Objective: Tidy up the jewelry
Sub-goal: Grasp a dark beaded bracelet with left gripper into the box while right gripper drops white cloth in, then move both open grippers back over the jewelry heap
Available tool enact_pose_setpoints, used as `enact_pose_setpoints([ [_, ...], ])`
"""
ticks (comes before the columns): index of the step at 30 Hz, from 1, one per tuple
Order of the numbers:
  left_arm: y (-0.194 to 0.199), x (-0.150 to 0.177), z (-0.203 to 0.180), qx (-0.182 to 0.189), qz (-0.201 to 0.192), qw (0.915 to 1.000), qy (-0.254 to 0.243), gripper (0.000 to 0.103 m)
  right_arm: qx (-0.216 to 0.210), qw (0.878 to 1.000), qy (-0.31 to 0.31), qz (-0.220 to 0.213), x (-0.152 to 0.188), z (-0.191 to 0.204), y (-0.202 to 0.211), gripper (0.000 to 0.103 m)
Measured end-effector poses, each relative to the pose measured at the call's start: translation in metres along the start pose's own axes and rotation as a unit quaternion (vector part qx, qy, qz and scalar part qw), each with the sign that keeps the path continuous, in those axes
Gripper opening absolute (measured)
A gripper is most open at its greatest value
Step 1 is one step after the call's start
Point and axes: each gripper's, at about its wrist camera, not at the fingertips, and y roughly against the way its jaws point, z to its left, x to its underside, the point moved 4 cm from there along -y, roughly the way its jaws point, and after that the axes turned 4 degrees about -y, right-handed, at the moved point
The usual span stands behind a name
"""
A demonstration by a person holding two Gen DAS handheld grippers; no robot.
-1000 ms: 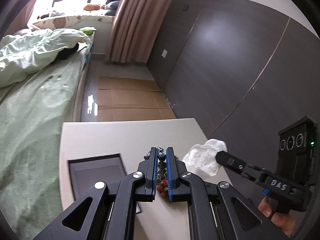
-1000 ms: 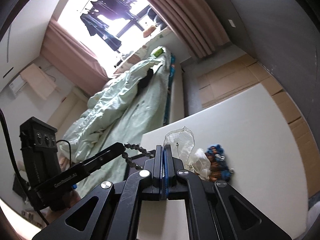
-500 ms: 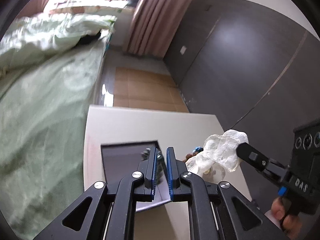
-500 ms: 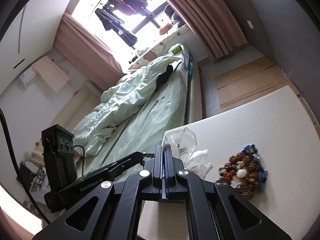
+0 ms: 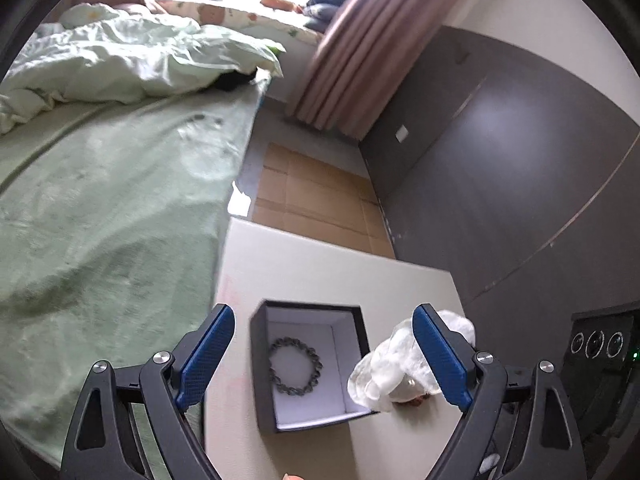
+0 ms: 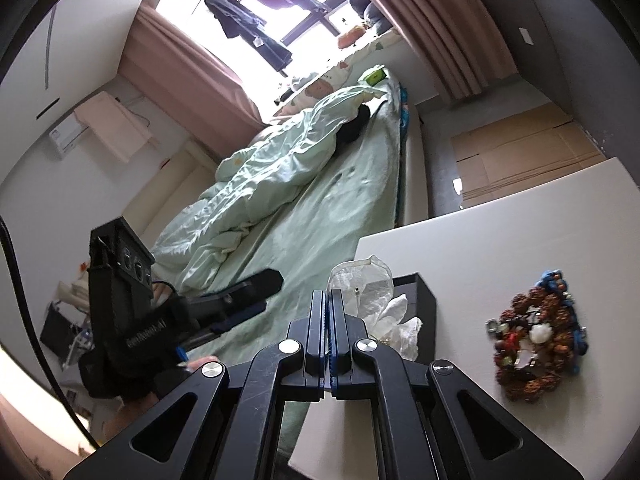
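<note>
A dark beaded bracelet [image 5: 296, 366] lies flat inside an open dark box [image 5: 262, 364] with a white lining, on the white table [image 5: 320, 268]. My left gripper [image 5: 322, 314] hangs above the box; its jaws are opening and nothing is between them. To the box's right my right gripper [image 6: 328, 296] is shut on a crumpled clear plastic bag [image 6: 362, 282], also visible in the left wrist view as a white bag [image 5: 390, 364]. A pile of several colourful bead bracelets [image 6: 536, 344] rests on the table right of the box corner [image 6: 420, 296].
A bed with a pale green cover [image 5: 100, 200] runs along the table's left edge. Dark wall panels [image 5: 500, 160] stand on the right, and flat cardboard [image 5: 312, 196] lies on the floor beyond the table. A hand [image 6: 132, 412] holds the left gripper's handle.
The left gripper moved left over the open box and opened; the beaded bracelet it held now lies in the box. The right gripper shifted left with the bag, away from the bead pile.
</note>
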Motion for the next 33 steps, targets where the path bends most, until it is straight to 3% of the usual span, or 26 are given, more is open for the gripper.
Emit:
enact_pose_setpoints([
  [6,0.016,-0.008,0.003,-0.010,-0.050,0.9986,-0.011,0.091,-0.010,1.000,0.012,0.006,0.002,0.011,-0.012,0.003],
  [7,0.018,-0.008,0.003,-0.008,-0.055,0.9984,-0.012,0.091,-0.008,1.000,0.010,0.015,0.002,0.011,-0.016,0.012],
  [8,0.020,-0.008,0.003,-0.009,-0.059,0.9981,-0.015,0.091,-0.008,1.000,0.005,0.026,0.002,0.010,-0.019,0.039],
  [10,0.022,-0.008,0.000,-0.024,-0.067,0.9971,-0.025,0.091,-0.003,0.999,-0.007,0.034,0.003,0.005,-0.020,0.077],
  [11,0.023,-0.008,-0.002,-0.031,-0.071,0.9965,-0.031,0.091,0.010,1.000,-0.008,0.025,0.003,0.003,-0.017,0.080],
  [18,0.024,-0.005,-0.029,-0.058,-0.099,0.9879,-0.104,0.091,0.091,0.996,-0.006,-0.001,-0.006,-0.021,0.010,0.080],
  [26,0.016,0.007,-0.057,-0.027,-0.097,0.9832,-0.152,0.091,0.157,0.986,0.003,-0.056,-0.015,-0.045,0.053,0.080],
  [33,0.009,0.020,-0.081,-0.002,-0.086,0.9794,-0.182,0.091,0.201,0.977,-0.003,-0.072,-0.020,-0.070,0.079,0.080],
])
